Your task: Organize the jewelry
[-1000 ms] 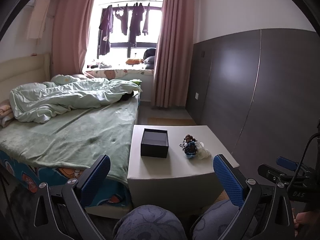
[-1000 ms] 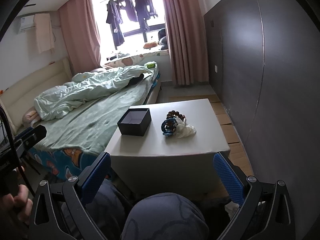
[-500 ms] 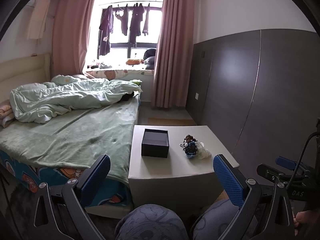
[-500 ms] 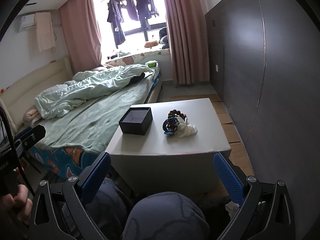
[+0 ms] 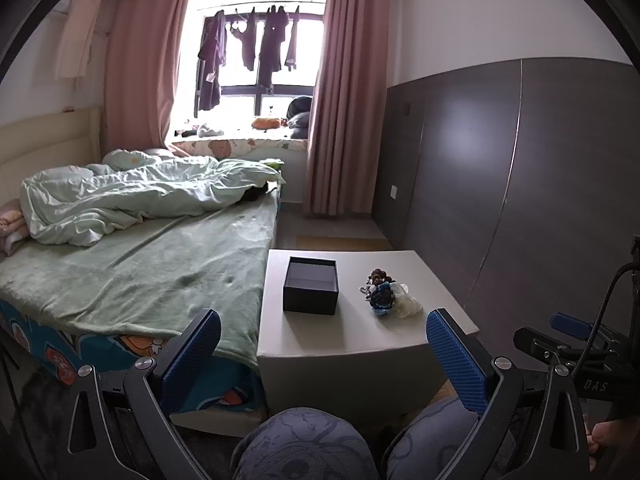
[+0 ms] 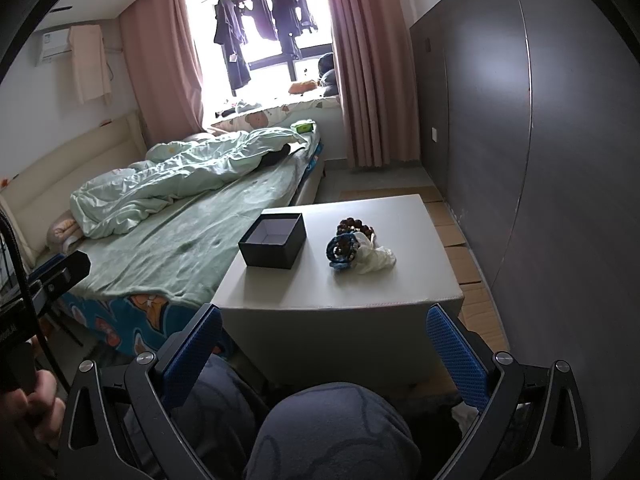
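A heap of beaded jewelry (image 5: 382,292) lies on the pale desk (image 5: 360,340), near a lidless black box (image 5: 311,290) at its 9 o'clock. A green bed (image 5: 140,264) adjoins the desk at 9 o'clock; a dark wall panel (image 5: 500,180) stands at 3 o'clock, a curtained window (image 5: 260,64) at 12. Only the right wrist view shows the air conditioner (image 6: 54,42). The left hand-held gripper (image 5: 320,354) and right hand-held gripper (image 6: 322,354) are spread wide, holding nothing, short of the desk.

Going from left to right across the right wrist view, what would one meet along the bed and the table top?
Rumpled quilt → green bed sheet → open black box → blue bead bracelet → white cloth → bare right part of the white table.
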`<state>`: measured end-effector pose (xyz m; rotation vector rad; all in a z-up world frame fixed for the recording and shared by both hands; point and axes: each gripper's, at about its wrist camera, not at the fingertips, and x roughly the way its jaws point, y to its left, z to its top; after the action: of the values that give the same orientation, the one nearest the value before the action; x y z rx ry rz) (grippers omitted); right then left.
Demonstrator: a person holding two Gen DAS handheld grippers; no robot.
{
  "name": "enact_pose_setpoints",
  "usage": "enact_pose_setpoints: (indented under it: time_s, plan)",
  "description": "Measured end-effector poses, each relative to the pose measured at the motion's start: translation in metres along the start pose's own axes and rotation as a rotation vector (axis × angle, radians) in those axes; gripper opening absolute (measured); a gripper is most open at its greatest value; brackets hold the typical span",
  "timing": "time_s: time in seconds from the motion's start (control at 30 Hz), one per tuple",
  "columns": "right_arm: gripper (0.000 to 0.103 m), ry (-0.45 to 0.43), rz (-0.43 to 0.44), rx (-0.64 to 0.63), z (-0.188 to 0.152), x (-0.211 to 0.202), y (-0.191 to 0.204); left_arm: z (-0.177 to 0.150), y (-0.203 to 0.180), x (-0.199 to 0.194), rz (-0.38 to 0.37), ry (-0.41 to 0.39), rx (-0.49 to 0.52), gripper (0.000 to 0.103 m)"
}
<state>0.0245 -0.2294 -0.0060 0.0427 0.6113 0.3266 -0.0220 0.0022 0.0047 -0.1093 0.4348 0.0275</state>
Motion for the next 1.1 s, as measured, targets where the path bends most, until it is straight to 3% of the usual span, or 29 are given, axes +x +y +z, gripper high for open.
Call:
enact_pose_setpoints:
  time_s: [0.67,1.1]
  plan:
    - [0.102,0.006,0.001,0.011,0.001,0.003,-0.002,0.002,-0.006,0.004,-0.003,0.004,0.005,0.103]
    - [0.102,0.045,-0.025,0.054,0.014,0.038,-0.019,0.012,-0.006,0.053,-0.049,0.059,0.004,0.103]
